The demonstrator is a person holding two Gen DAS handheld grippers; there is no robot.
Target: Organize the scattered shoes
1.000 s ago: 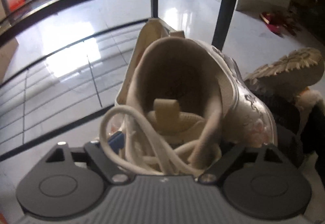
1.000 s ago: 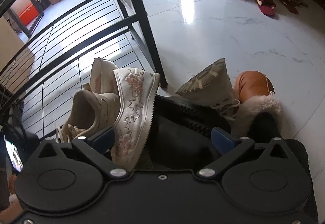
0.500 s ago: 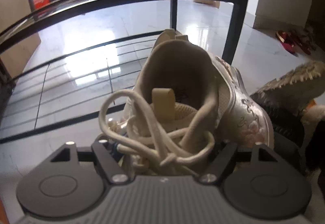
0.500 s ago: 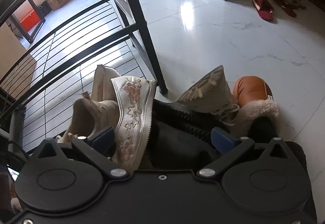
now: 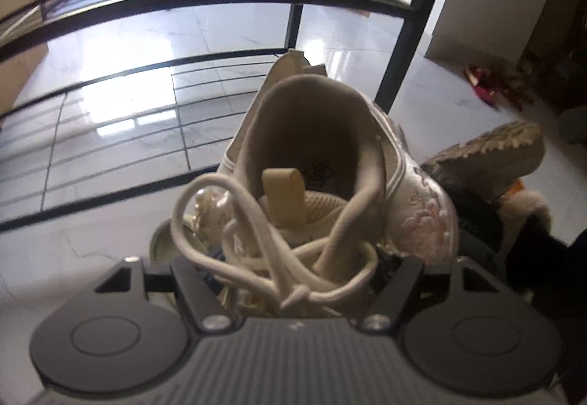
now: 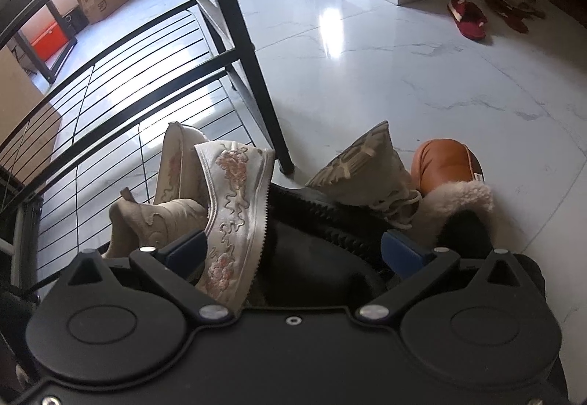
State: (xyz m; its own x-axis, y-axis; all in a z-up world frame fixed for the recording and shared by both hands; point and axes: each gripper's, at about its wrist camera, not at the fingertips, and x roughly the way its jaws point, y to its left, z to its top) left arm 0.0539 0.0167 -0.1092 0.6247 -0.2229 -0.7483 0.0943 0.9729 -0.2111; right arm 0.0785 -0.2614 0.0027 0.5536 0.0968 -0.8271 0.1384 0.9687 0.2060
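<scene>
Between the left gripper (image 5: 293, 269) fingers sits the sneaker (image 5: 315, 162), toe end toward the tool, heel collar pointing away at the rack (image 5: 220, 4). Jaws are closing at a mid width; the laces and toe sit in the gap, but the pads are hidden behind them, so I can't confirm they press yet. Judgement: light shoe, soft padded upper, so it will squash before it grips. The laces (image 5: 271, 258) are loose and looped right at the tool mouth, which makes them a snag risk and a poor hold on their own. Better purchase would be the toe box sides or the sole edge, where it is stiffer. The heel collar is thick but out of reach from this side.

Just right of the sneaker, touching it, the embroidered shoe (image 6: 234, 206) stands on edge. Satin-looking upper, probably slick; the toothed sole edge is the stiffer place to pinch.

Ahead of the right gripper (image 6: 293, 254), jaws wide, nothing visibly clamped. The embroidered shoe lies against its left finger (image 6: 183, 252), and a black shoe (image 6: 323, 258) fills the gap between the fingers. It looks like heavier, ridged rubber; grip across the sole.

Right of that lie an upturned grey shoe (image 6: 363, 166) and a fleece-lined tan boot (image 6: 447, 162). The boot is bulky and floppy, so take the cuff.
</scene>
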